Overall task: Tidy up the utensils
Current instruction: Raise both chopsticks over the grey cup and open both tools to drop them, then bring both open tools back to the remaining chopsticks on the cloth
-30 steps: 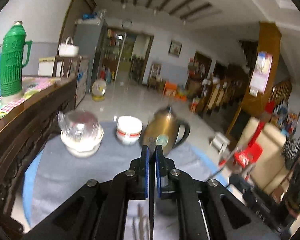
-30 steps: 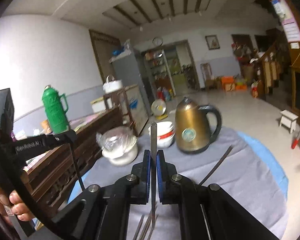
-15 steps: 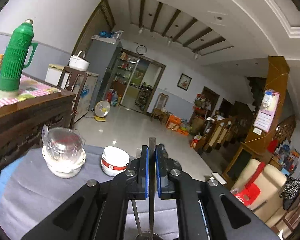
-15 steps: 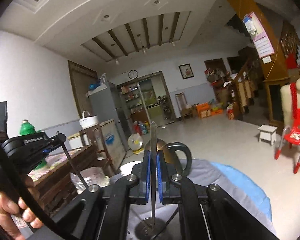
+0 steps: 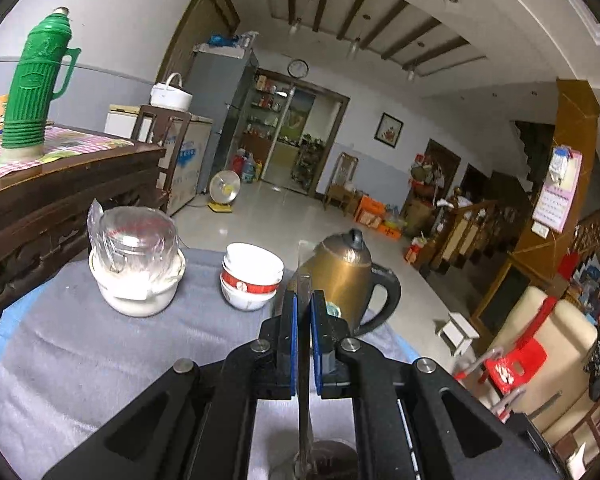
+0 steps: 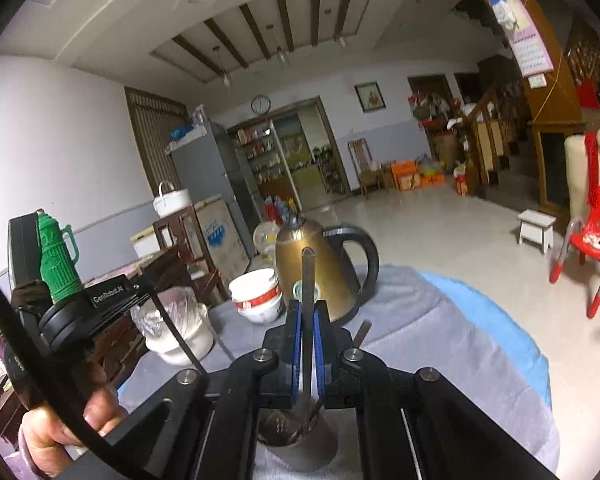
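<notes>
Chopsticks are pinched in both tools: the left tool (image 5: 303, 312) is clamped on one chopstick (image 5: 302, 344), the right tool (image 6: 307, 320) on another (image 6: 308, 320). Compared with a second ago, when more lay flat on the grey worktop (image 5: 100, 352), the sticks now hang over the metal holder (image 6: 296, 440) directly beneath each tool. Dropping them in looks imminent.

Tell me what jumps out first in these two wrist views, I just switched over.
Each gripper is shut on a thin metal utensil: the left gripper on one utensil, the right gripper on another utensil, its lower end over the metal holder cup on the grey cloth. Behind stands the brass kettle, with stacked bowls to its left.
</notes>
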